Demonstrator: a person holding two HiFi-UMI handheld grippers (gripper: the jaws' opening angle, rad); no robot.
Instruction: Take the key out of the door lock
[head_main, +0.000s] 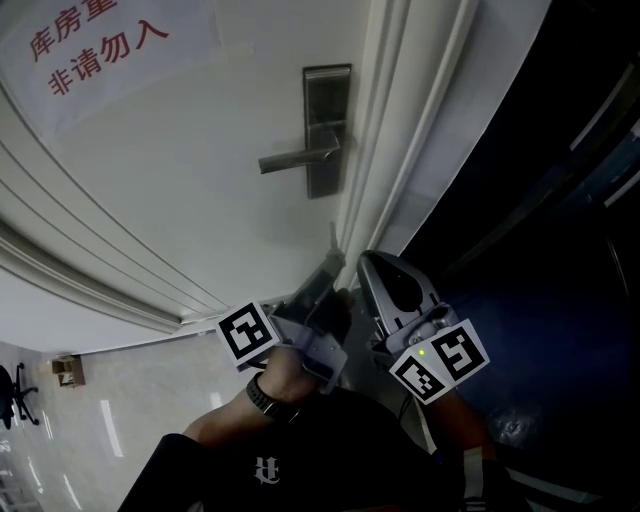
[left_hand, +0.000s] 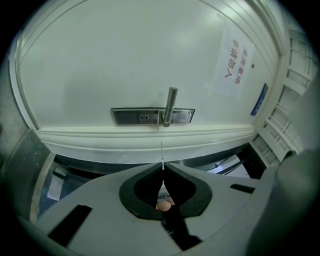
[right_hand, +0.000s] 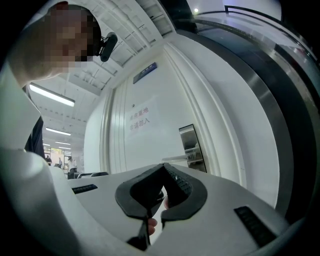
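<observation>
The white door (head_main: 180, 170) carries a steel lock plate (head_main: 326, 130) with a lever handle (head_main: 298, 157). My left gripper (head_main: 333, 262) is held below the plate, away from the door. It is shut on a thin metal key (left_hand: 162, 152) that pokes edge-on past its tips (left_hand: 163, 167). In the left gripper view the lock plate (left_hand: 152, 116) and its keyhole (left_hand: 144, 118) lie ahead with nothing in them. My right gripper (head_main: 368, 258) sits close beside the left, its jaws (right_hand: 163, 166) closed with nothing between them. It looks past the lock plate (right_hand: 192, 145) from the side.
A paper sign with red characters (head_main: 95, 40) hangs on the door. The white door frame (head_main: 400, 150) runs beside the lock, with a dark opening (head_main: 540, 200) to its right. A hand with a wristwatch (head_main: 268, 395) holds the left gripper over a pale tiled floor (head_main: 120, 400).
</observation>
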